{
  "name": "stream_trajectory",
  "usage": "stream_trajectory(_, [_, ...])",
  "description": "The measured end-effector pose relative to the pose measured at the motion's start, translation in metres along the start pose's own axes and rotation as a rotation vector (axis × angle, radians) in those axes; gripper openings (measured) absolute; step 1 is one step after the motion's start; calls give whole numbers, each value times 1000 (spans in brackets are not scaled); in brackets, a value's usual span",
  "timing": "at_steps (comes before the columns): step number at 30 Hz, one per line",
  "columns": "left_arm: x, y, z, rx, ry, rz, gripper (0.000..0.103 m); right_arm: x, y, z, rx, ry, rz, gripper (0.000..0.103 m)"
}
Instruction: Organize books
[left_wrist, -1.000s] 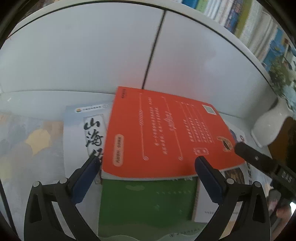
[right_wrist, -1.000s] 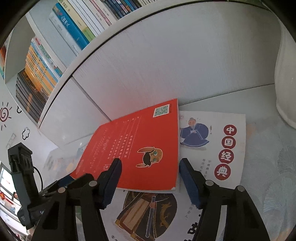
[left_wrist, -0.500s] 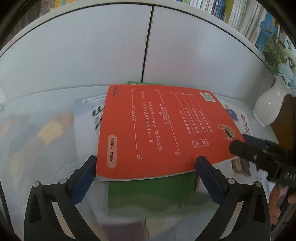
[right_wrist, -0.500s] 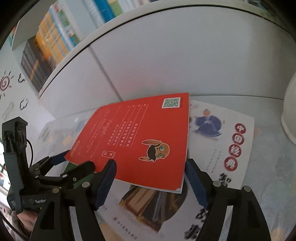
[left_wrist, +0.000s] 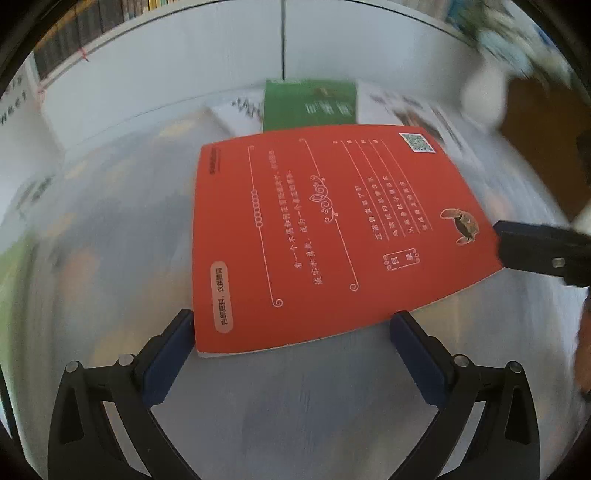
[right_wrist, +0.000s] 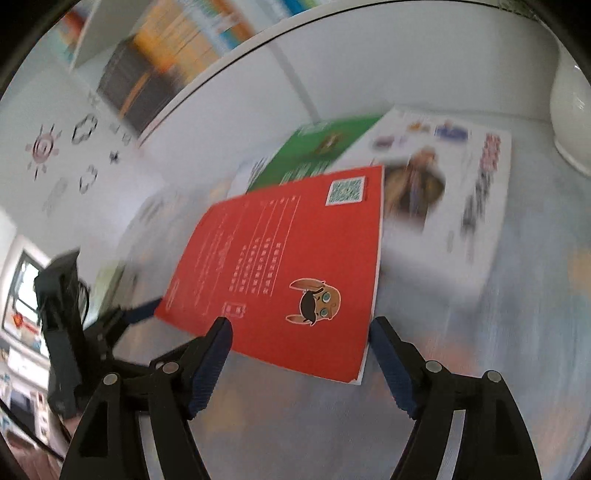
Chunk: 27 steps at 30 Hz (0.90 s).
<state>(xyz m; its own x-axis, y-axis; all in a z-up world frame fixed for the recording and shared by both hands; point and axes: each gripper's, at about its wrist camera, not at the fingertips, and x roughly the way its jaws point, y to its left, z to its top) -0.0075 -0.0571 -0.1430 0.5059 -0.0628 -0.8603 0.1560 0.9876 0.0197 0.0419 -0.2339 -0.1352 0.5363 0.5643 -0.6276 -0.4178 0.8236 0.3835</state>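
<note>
Two pairs of jaws, mine, hold one red book (left_wrist: 325, 236) between them over the table (left_wrist: 303, 406).

Left gripper (left_wrist: 295, 354): jaws spread to the book's width, its near short end set between the blue pads (left_wrist: 168, 360), the left pad against the spine corner; whether the right pad touches I cannot tell. Right gripper (right_wrist: 299, 358): jaws likewise wide, straddling the corner with the cartoon face, one pad at each edge. Behind the red book, toward the table's back edge by the white cabinet (left_wrist: 184, 62), lie a green book (left_wrist: 314, 105) and a white picture book (right_wrist: 454, 192), side by side and blurred. A white vase (right_wrist: 570, 103) stands at the table's right edge.
</note>
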Motion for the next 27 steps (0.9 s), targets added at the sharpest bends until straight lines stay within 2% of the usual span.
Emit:
stream_trajectory(4, [-39, 4, -58, 46, 77, -21, 103, -31, 45, -78, -68, 67, 121, 76])
stream_trajectory(6, [-53, 5, -79, 78, 82, -25, 103, -47, 61, -113, -84, 81, 177, 76])
stream_trajectory(9, [-69, 10, -95, 62, 56, 7, 101, -62, 59, -129, -41, 69, 183, 76])
stream_trajectory(12, [-86, 11, -99, 37, 4, -41, 101, -63, 39, -111, -21, 43, 104, 76])
stream_trajectory(14, [-93, 14, -91, 1, -40, -65, 101, -53, 17, -88, 36, 61, 105, 76])
stream_trajectory(15, [-93, 17, -85, -14, -53, -96, 100, -51, 8, -81, 68, 75, 129, 76])
stream_trajectory(17, [-85, 21, -76, -35, -27, -152, 99, -30, -6, -57, 122, 133, 207, 76])
stream_trajectory(19, [-70, 26, -68, -73, 33, -194, 87, -13, -12, -37, 134, 191, 265, 76])
stream_trajectory(20, [-60, 30, -66, -94, 79, -219, 84, -5, -13, -27, 132, 253, 293, 76])
stream_trajectory(22, [-59, 33, -64, -89, 59, -197, 81, 9, -14, -14, 133, 338, 311, 76])
stream_trajectory(25, [-46, 35, -61, -44, 91, -132, 80, 21, -14, -2, 101, 400, 365, 76])
stream_trajectory(27, [-45, 39, -63, -52, 75, -164, 82, 29, -20, 3, 130, 392, 419, 76])
